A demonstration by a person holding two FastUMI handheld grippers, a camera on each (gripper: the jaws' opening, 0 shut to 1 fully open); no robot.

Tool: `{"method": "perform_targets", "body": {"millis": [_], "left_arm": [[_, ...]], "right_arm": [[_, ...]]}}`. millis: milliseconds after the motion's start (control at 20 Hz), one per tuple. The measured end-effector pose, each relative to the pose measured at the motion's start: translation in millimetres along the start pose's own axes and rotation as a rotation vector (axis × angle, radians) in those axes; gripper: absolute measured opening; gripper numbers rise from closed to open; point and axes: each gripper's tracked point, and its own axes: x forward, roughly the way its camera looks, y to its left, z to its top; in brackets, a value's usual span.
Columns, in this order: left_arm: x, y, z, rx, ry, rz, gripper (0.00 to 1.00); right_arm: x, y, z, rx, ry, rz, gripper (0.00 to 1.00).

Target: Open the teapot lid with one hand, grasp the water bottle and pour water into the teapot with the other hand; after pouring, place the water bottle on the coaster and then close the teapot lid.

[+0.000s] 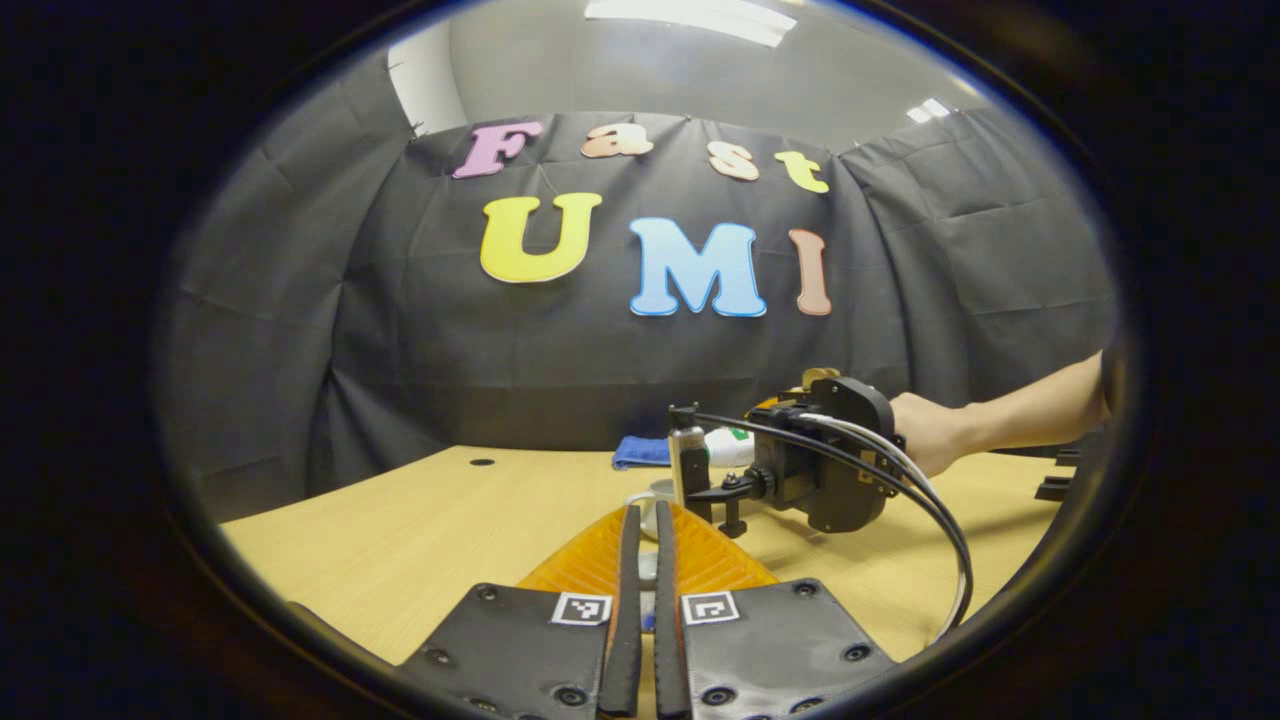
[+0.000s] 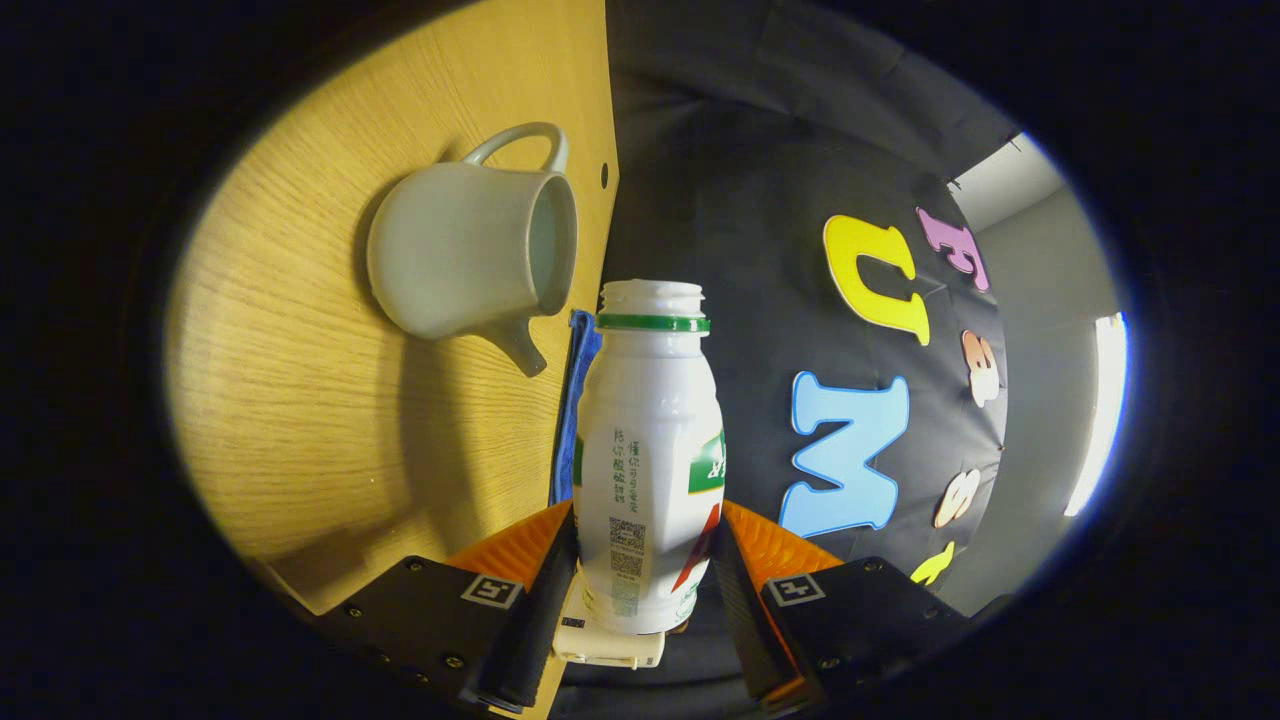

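Observation:
The pale teapot (image 2: 470,250) stands on the wooden table with its lid off and its mouth bare; in the left gripper view its rim (image 1: 660,492) peeks out behind my fingers. My right gripper (image 2: 648,520) is shut on the white water bottle (image 2: 650,440), uncapped with a green neck ring and tipped sideways, its mouth level with the teapot's spout. My left gripper (image 1: 647,510) has its fingers nearly together on a small pale piece, the teapot lid (image 1: 648,572), mostly hidden. The right gripper (image 1: 700,465) and its hand show beyond, with the bottle (image 1: 730,447) lying level.
A blue cloth coaster (image 1: 640,452) lies on the table (image 1: 420,530) behind the teapot, near the black wall; it also peeks out beside the bottle as a blue cloth (image 2: 575,420). The table has a small hole (image 1: 481,462). A black object (image 1: 1055,485) sits at the far right.

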Motion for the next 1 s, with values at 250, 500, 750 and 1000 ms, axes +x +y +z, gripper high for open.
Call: {"method": "perform_targets", "body": {"millis": [250,500,750,1000], "left_arm": [[0,-2,2,0.010,-0.001,-0.001,0.16],[-1,-2,2,0.016,-0.006,0.001,0.16],[-2,2,5,0.007,-0.011,0.006,0.16],[-3,2,6,0.012,-0.014,0.008,0.16]], "right_arm": [[3,-7,2,-0.070,-0.007,-0.025,0.74],[2,-16,3,-0.136,-0.017,-0.048,0.74],[4,-21,9,-0.191,-0.036,-0.063,0.74],[6,-30,9,-0.243,-0.047,-0.084,0.74]]}}
